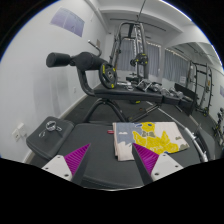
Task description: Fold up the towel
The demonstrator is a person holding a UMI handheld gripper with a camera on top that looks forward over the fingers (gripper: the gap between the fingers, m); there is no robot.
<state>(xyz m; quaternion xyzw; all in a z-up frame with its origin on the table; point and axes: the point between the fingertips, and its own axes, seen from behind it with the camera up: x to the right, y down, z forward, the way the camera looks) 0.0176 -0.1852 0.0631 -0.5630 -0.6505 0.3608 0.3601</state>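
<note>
Landmark is the yellow-patterned towel (pixel 150 140).

Room behind it is a home gym: white walls, a framed picture (pixel 69 18) high on the wall far back and to the towel's left.

Big cable/weight machine (pixel 131 50) stands well beyond the towel, upright frame against the far wall. A black handlebar (pixel 75 60), looks like part of an exercise bike, sticks out above and to the left of the towel, between it and the machine.

Dark grey tabletop (pixel 95 135) carries the towel. The towel lies flat-ish on it, white with yellow shapes, bunched at the near edge; can't tell whether it's already been folded once.

A flat grey plate with a black knob (pixel 51 129) sits on the same tabletop, well apart from the towel to its left.

Your gripper (pixel 107 163): fingers are spread apart, nothing clamped between them. Left purple pad (pixel 75 159) is over bare tabletop, clear of the towel. Right purple pad (pixel 150 162) overlaps the towel's near edge in this view; can't tell if it's touching the cloth or just above it. Towel sits just ahead of the right finger, off-centre from the gap.
</note>
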